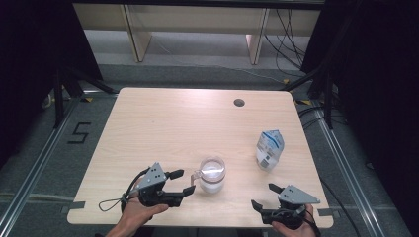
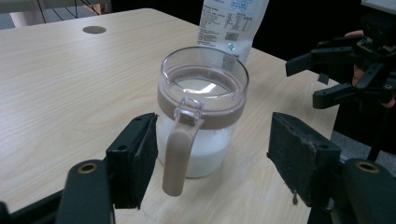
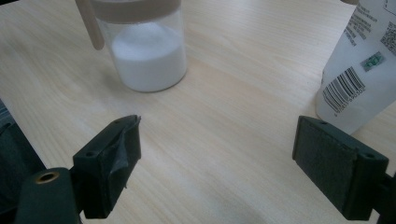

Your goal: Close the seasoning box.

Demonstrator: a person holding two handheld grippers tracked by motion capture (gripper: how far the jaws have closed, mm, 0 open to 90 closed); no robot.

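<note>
A clear mug [image 1: 212, 174] with a beige band and handle stands upright near the table's front edge, about a third full of white liquid. My left gripper [image 1: 184, 181] is open just left of it. In the left gripper view the mug's handle [image 2: 180, 154] hangs between the two pads [image 2: 135, 158] without being pressed. A white and blue milk carton [image 1: 270, 149] stands upright to the mug's right. My right gripper [image 1: 264, 195] is open at the front right, in front of the carton, with bare table between its pads [image 3: 336, 163]. The mug [image 3: 144, 51] and the carton [image 3: 359, 70] stand beyond them.
The pale wooden table [image 1: 173, 123] has a round cable hole [image 1: 239, 102] near its far edge. Dark curtains hang at both sides, and floor rails run along the table's left and right. My right gripper [image 2: 306, 83] appears beyond the mug in the left gripper view.
</note>
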